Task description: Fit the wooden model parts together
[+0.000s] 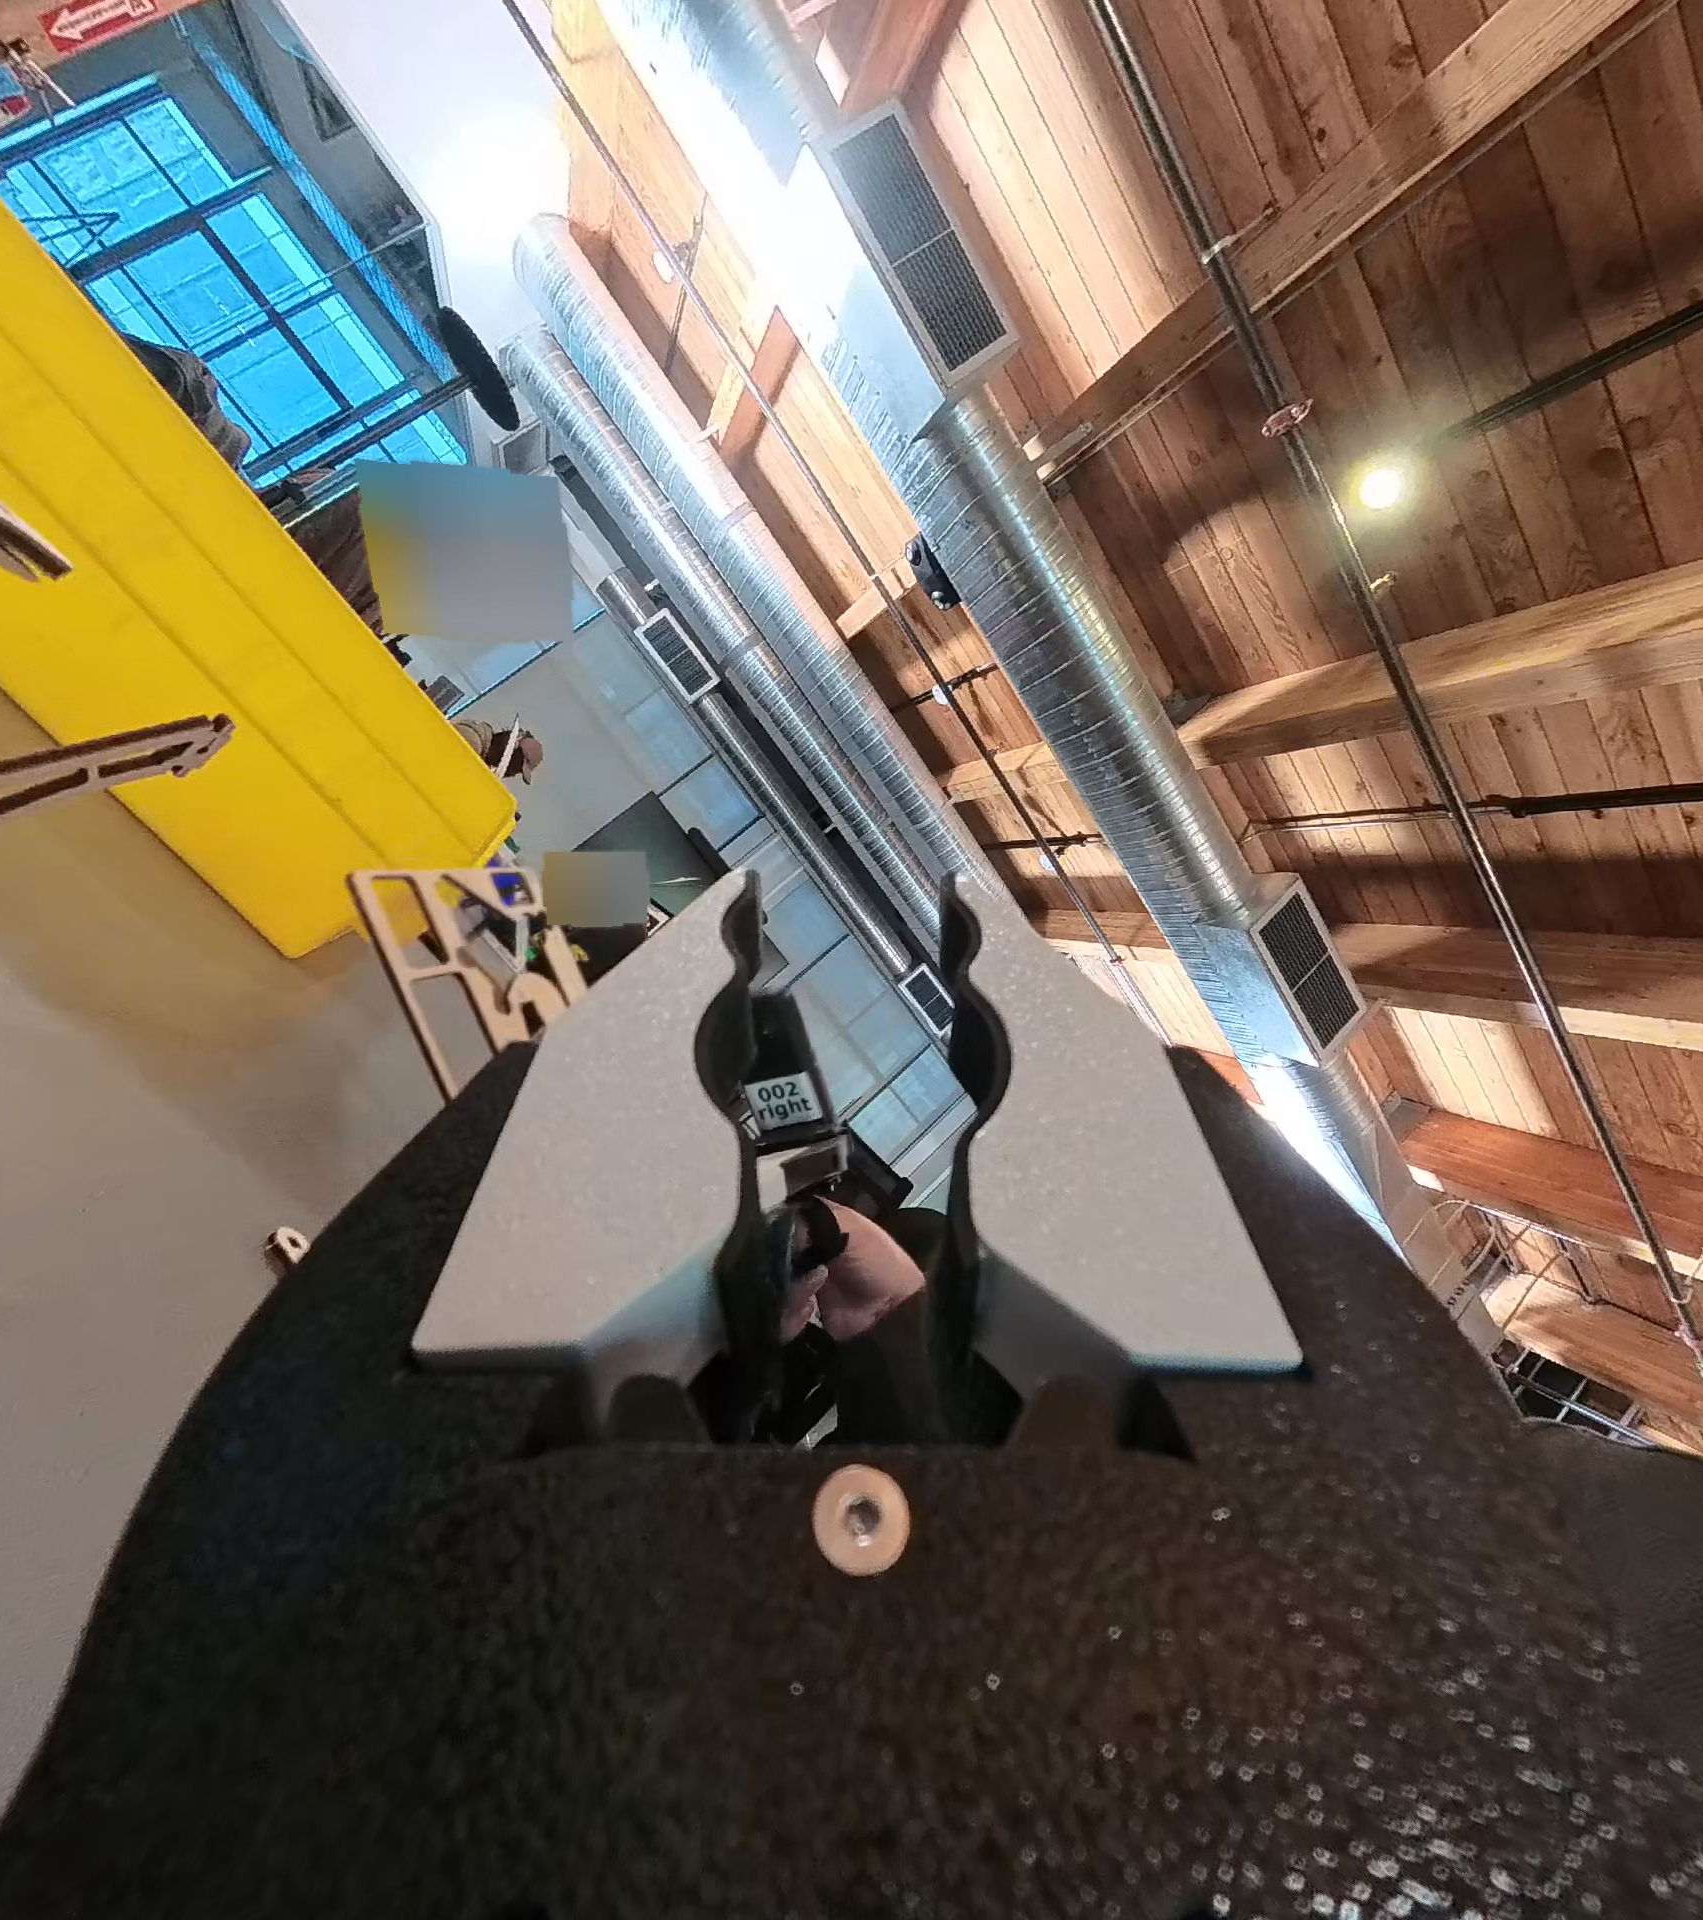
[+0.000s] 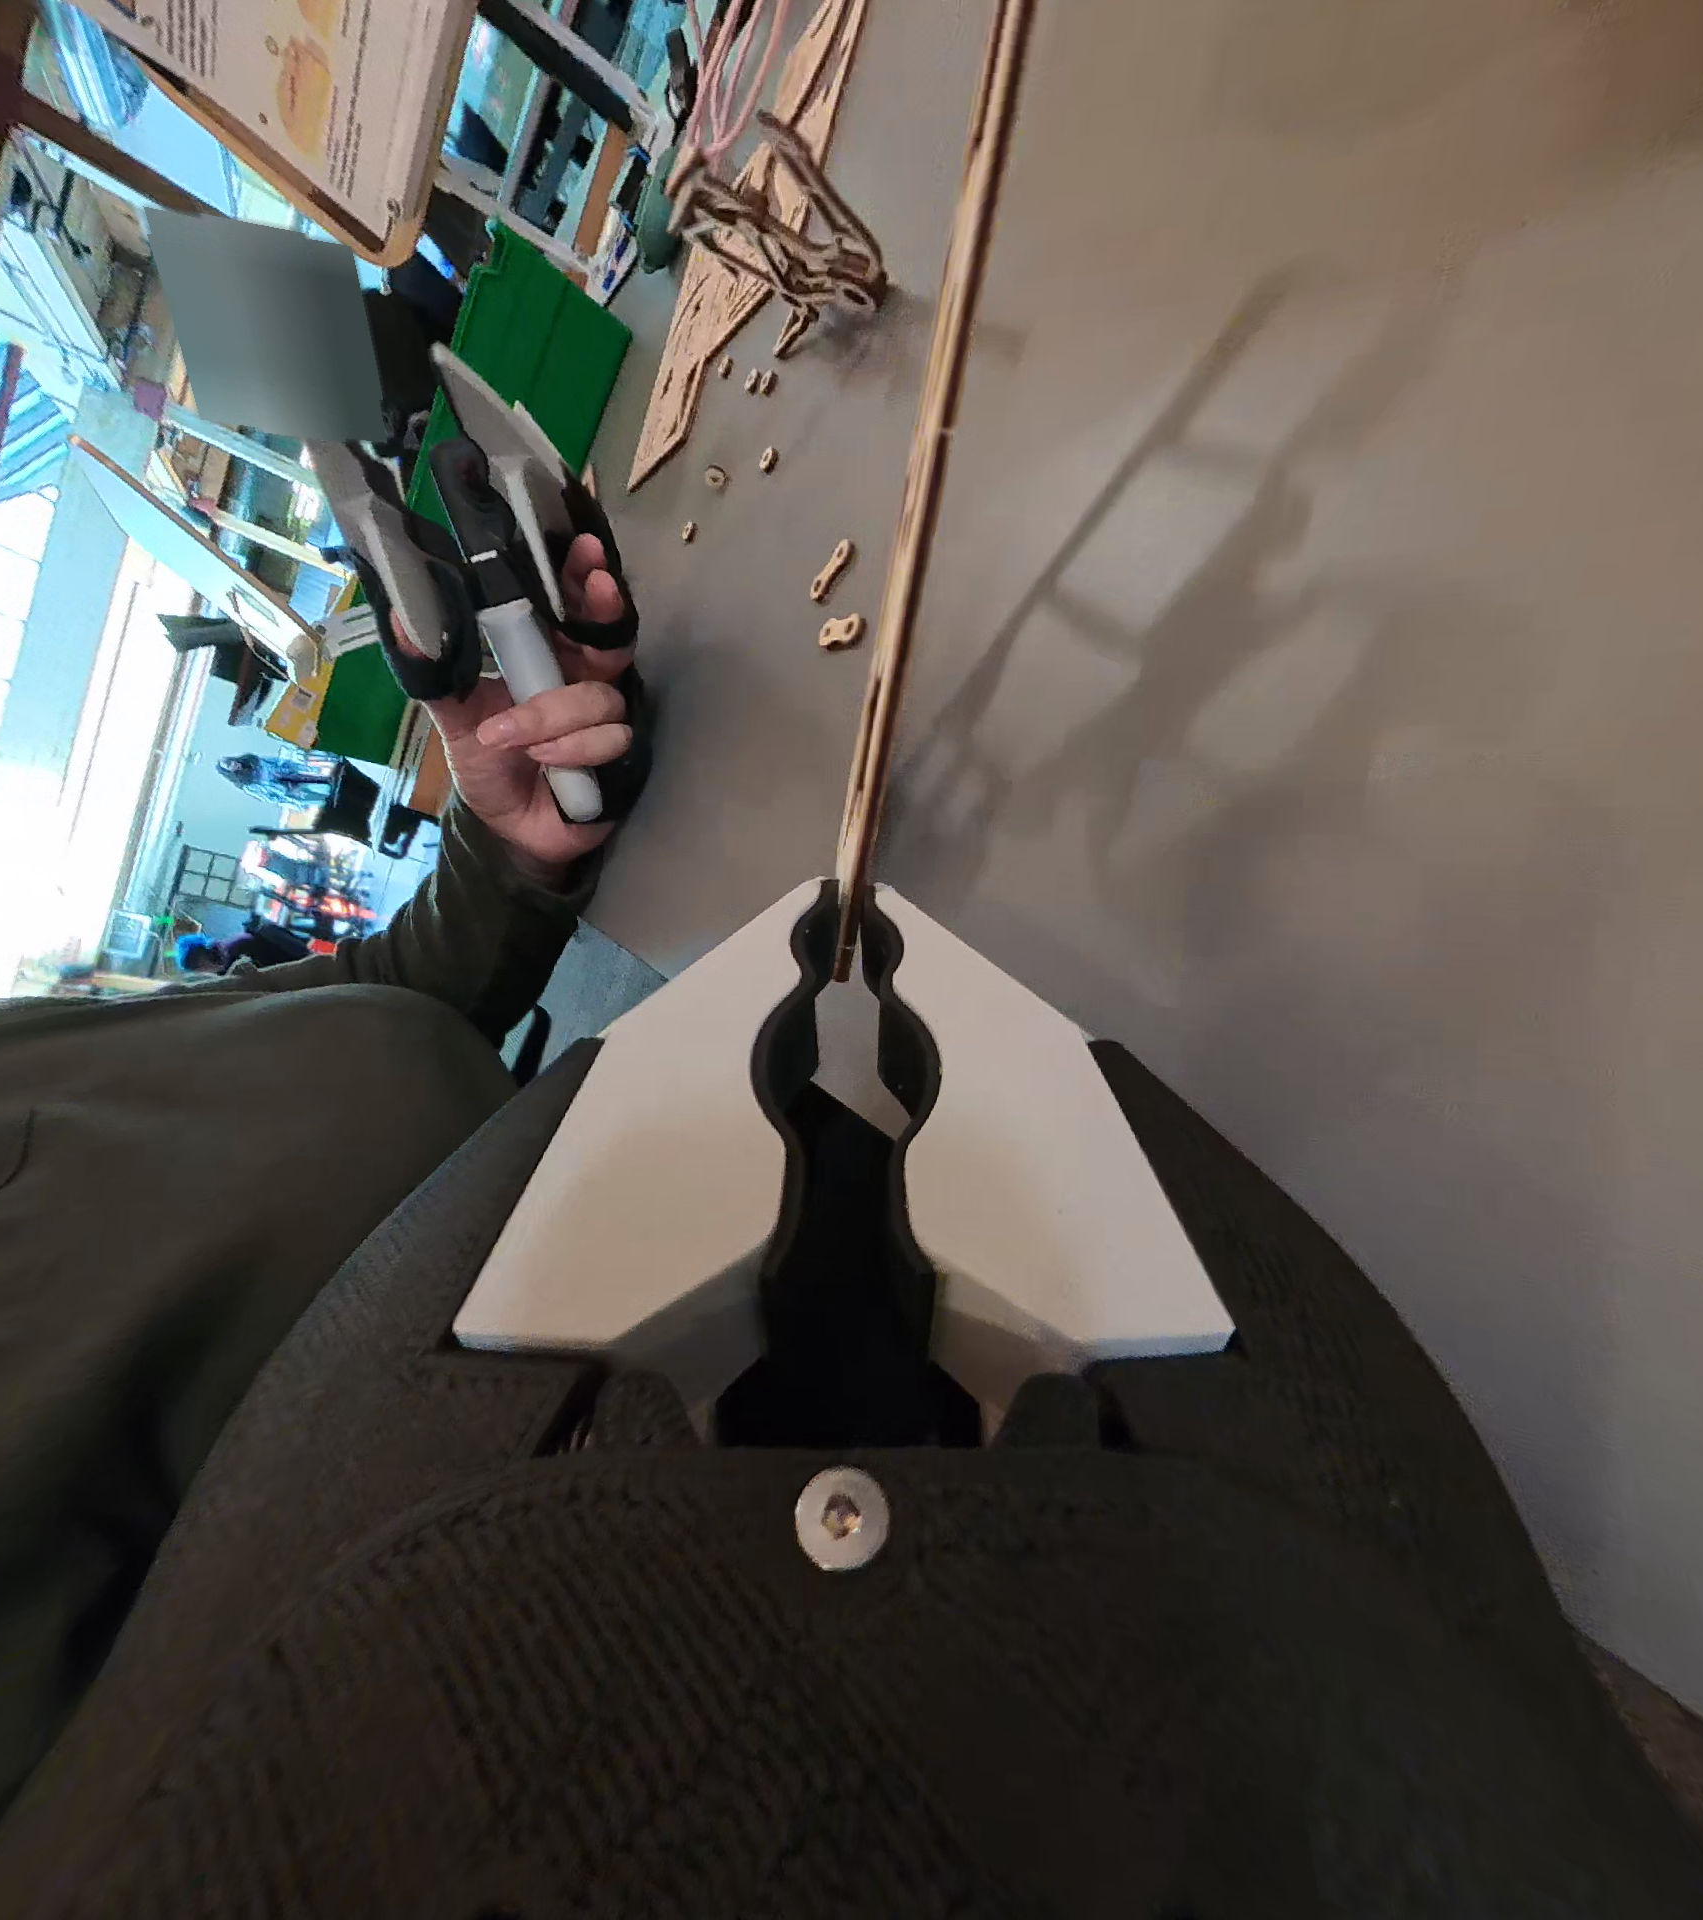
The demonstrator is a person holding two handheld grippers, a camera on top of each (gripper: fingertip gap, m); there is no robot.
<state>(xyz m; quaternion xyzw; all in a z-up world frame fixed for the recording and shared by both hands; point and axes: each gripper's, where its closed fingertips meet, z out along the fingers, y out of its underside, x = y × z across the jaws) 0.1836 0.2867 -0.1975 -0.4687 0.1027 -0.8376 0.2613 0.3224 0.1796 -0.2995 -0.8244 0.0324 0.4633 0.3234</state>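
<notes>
Though clamped on a thin wooden sheet (image 2: pixel 914 499) edge-on, right tool (image 2: pixel 844 914); left tool (image 1: pixel 847 914) agape, empty.

We are seeing the wooden sheet (image 2: pixel 914 499) standing on edge on the tabletop (image 2: pixel 1346 727), small wooden links (image 2: pixel 834 603) lying just beside it, and the wooden model (image 2: pixel 774 239) sitting farther along, toward the green bin (image 2: pixel 535 332).
</notes>
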